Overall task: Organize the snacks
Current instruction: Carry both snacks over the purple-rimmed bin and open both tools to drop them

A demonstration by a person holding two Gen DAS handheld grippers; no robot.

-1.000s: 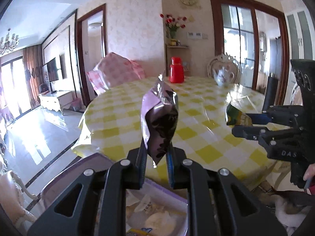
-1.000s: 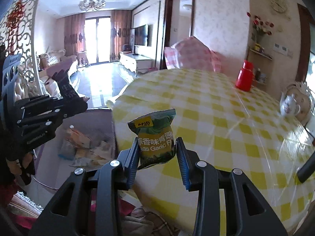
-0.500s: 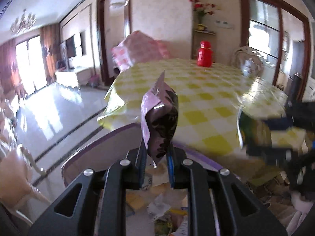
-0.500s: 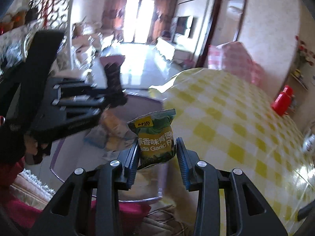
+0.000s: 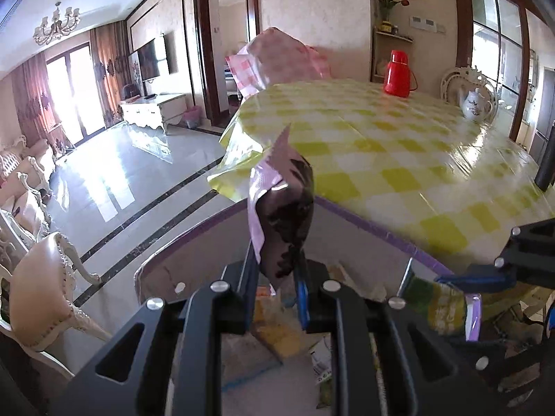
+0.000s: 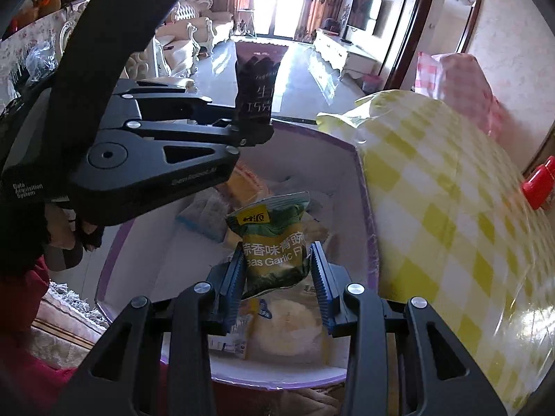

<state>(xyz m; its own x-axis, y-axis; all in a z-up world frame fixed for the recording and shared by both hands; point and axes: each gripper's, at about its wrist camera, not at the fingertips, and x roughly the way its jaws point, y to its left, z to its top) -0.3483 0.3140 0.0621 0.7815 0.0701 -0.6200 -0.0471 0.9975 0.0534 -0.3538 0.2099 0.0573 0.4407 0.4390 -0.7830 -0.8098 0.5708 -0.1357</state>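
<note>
Sunlit living-room floor tiles fill the background, with a TV stand (image 5: 152,109) far off at about 10 o'clock in the left wrist view. At 2 o'clock a round tabletop (image 5: 399,159) under a yellow-checked cloth carries a red thermos (image 5: 399,78) and a white teapot (image 5: 477,104) near its far edge; a pink-checked covered chair (image 5: 277,59) stands behind it.

Below the tabletop's near edge sits a white storage box with a purple rim (image 6: 360,187), open at the top and already holding several snack packets (image 6: 288,329). The tabletop's overhanging cloth crowds the box's side at 3 o'clock in the right wrist view.

The left gripper (image 5: 275,294) hangs over the box with a purple-and-dark chocolate snack bag (image 5: 282,215) standing upright between its pads; its jaws are just starting to open, though the pads appear to be touching the bag's lower end. In the right wrist view this gripper and the gloved hand (image 6: 86,232) that bears it block the box's side at 9 o'clock.

The right gripper (image 6: 275,277) has its jaws partly closed, clamped on the lower half of a green garlic peas packet (image 6: 274,242), held upright over the middle of the box, above the packets inside. A beige armchair (image 5: 41,291) stands at 8 o'clock in the left wrist view.
</note>
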